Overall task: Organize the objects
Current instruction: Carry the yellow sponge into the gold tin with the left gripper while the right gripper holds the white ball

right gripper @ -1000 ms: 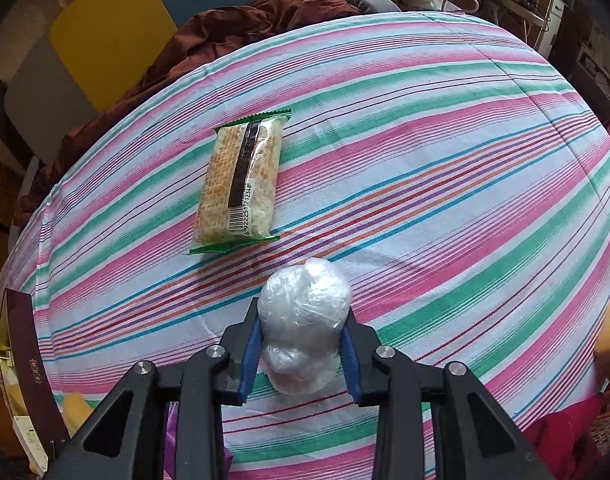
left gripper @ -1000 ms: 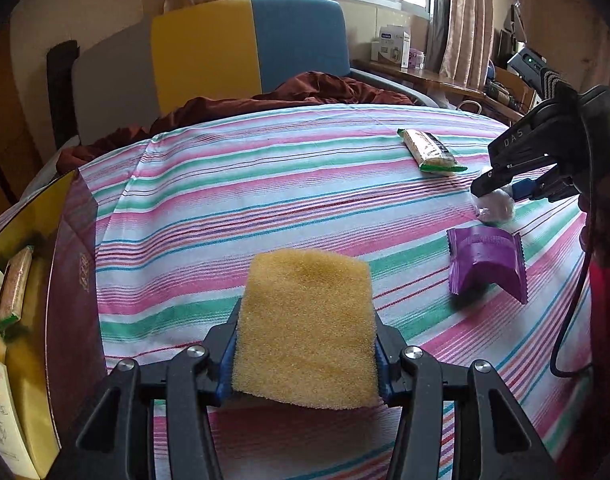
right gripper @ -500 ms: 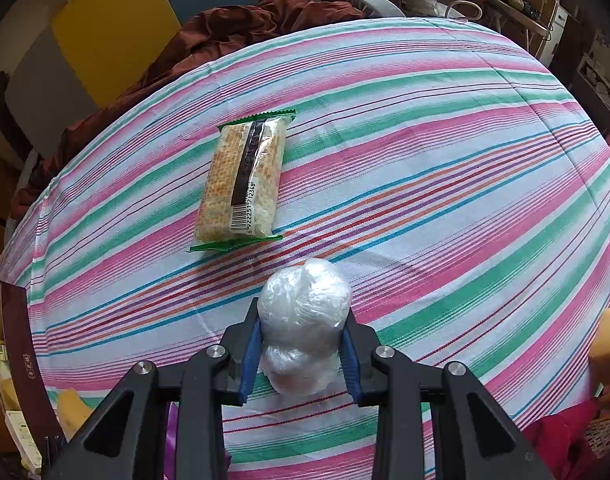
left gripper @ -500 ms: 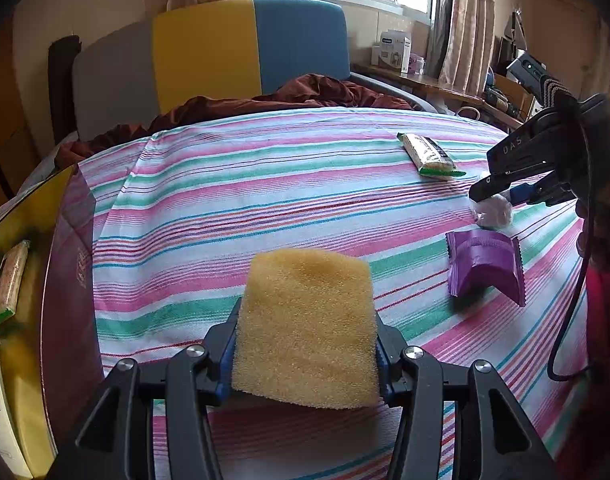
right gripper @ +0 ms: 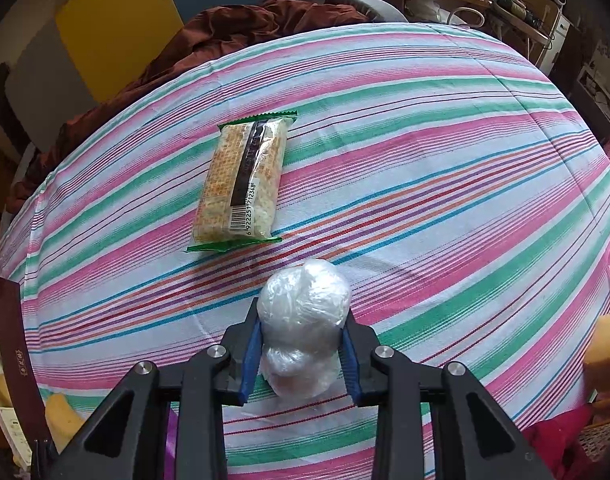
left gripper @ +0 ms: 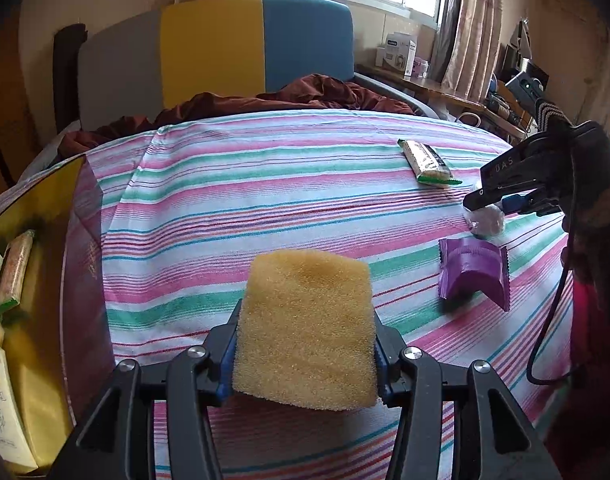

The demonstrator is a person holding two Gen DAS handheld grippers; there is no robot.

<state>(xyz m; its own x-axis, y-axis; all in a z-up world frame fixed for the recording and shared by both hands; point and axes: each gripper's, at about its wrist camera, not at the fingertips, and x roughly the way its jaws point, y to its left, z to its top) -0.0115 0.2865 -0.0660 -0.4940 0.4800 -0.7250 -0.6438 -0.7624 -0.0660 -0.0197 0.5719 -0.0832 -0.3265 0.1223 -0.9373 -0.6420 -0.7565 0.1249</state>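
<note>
My left gripper (left gripper: 307,344) is shut on a yellow sponge (left gripper: 307,328) and holds it above the striped tablecloth (left gripper: 245,208). My right gripper (right gripper: 303,344) is shut on a clear plastic-wrapped ball (right gripper: 303,316); it also shows in the left wrist view (left gripper: 505,204) at the right, with the ball (left gripper: 487,222) low over the cloth. A green-edged cracker packet (right gripper: 243,182) lies ahead of the right gripper, and also shows in the left wrist view (left gripper: 427,162). A purple snack packet (left gripper: 473,272) lies right of the sponge.
A yellow-lined open box (left gripper: 71,260) with a dark red wall stands at the left edge and holds a snack bar (left gripper: 15,266) and papers. A dark red blanket (left gripper: 265,100) and a yellow and blue chair back (left gripper: 257,44) lie beyond the table. A cluttered shelf (left gripper: 445,88) is at far right.
The left gripper has drifted a little right and back with the sponge, so less of the box shows. The right gripper holds the ball almost still.
</note>
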